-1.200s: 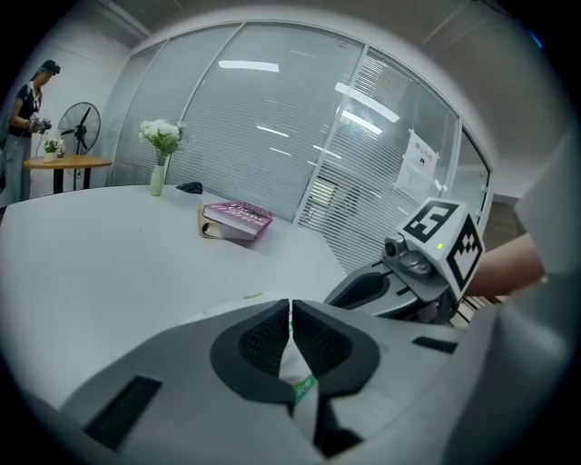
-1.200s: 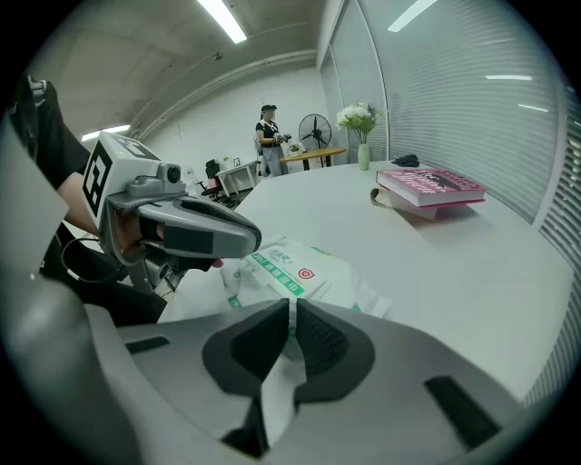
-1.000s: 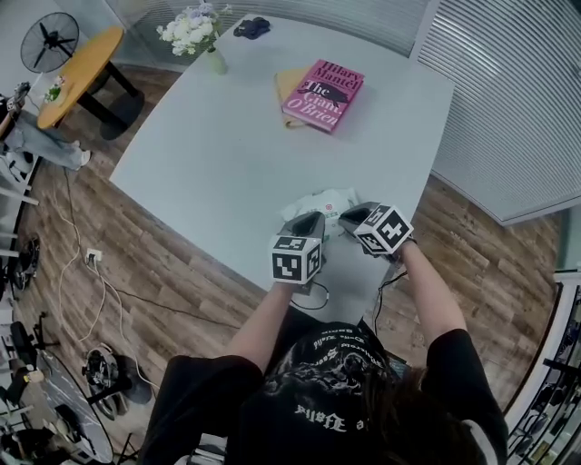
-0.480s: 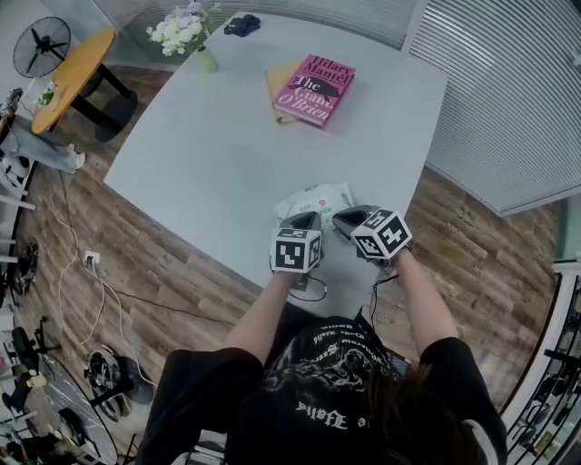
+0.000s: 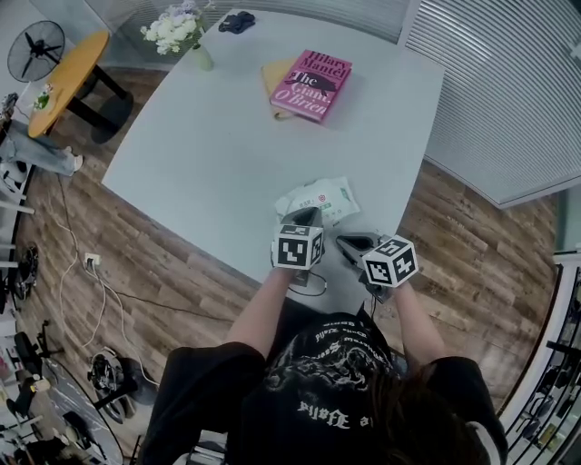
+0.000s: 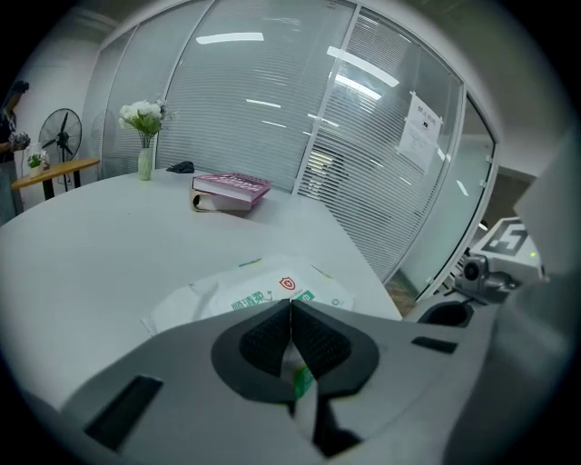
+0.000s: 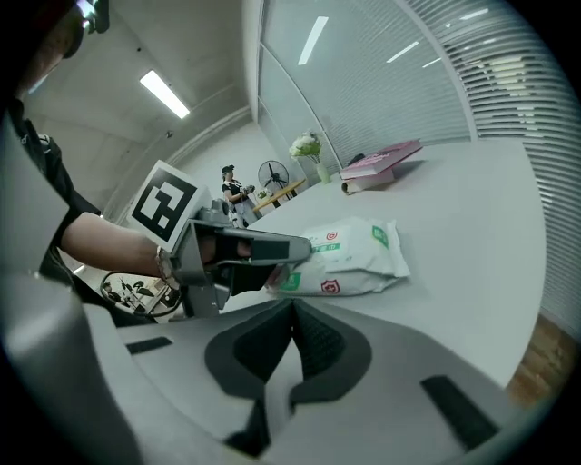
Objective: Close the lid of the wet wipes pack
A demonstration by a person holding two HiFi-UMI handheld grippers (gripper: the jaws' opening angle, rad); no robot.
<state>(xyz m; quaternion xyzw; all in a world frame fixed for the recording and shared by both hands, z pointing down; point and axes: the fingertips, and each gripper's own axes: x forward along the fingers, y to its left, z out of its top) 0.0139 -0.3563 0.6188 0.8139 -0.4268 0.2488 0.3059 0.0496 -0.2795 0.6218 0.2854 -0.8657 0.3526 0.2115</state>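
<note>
The wet wipes pack (image 5: 320, 197) lies flat near the front edge of the white table (image 5: 209, 154); it is white with green and red print, and no raised flap shows. My left gripper (image 5: 306, 218) is shut, its tips resting on the pack's near end, just short of the red shield mark. In the left gripper view the pack (image 6: 259, 289) fills the space beyond the closed left gripper (image 6: 290, 306). My right gripper (image 5: 350, 243) is shut and empty, off the pack to its right and nearer the edge. The right gripper view shows the pack (image 7: 349, 259) ahead of the right gripper (image 7: 292, 311), with the left gripper (image 7: 304, 247) on it.
A pink book (image 5: 311, 85) lies on a yellow one at the table's far side. A vase of white flowers (image 5: 193, 49) and a dark object (image 5: 238, 21) stand at the far edge. A cable (image 5: 313, 289) hangs at the front edge. A round wooden table (image 5: 64, 77) stands left.
My right gripper has pulled back from the pack toward the table's front edge. The left gripper stays at the pack's near end, and the pack has not visibly shifted.
</note>
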